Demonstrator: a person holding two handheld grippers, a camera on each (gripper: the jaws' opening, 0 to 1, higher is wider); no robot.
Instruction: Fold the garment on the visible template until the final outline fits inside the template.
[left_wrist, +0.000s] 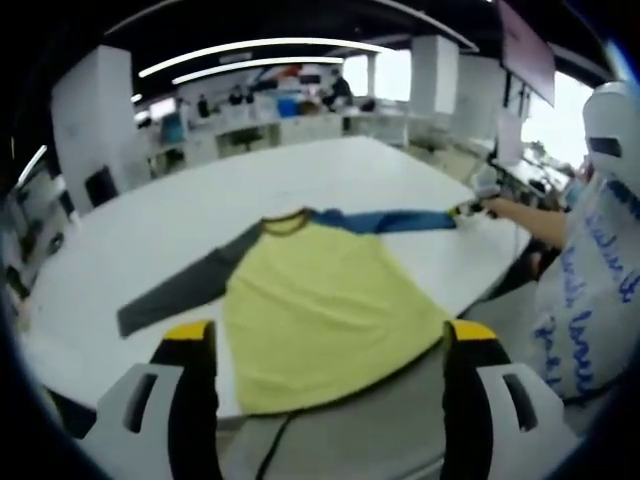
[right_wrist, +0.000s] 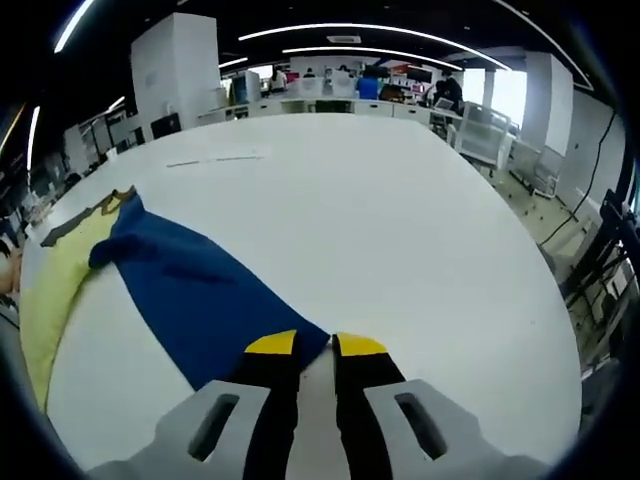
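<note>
Right gripper (right_wrist: 315, 345) pinched the blue sleeve (right_wrist: 195, 290) end, left gripper (left_wrist: 330, 335) spread wide, empty, near the soft yellow shirt (left_wrist: 320, 310) hem, white table (left_wrist: 330, 170).

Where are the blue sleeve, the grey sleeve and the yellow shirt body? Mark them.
blue sleeve (right_wrist: 200, 290), right gripper view, mid-sleeve.
grey sleeve (left_wrist: 185, 285), left gripper view, mid-sleeve.
yellow shirt body (left_wrist: 320, 310), left gripper view, chest panel.

left claw (left_wrist: 330, 340) spread wide, right claw (right_wrist: 315, 345) nearly closed, pinching

One garment (left_wrist: 320, 300), one white table (right_wrist: 400, 230), and two hand-held grippers: left (left_wrist: 330, 345), right (right_wrist: 316, 347).
</note>
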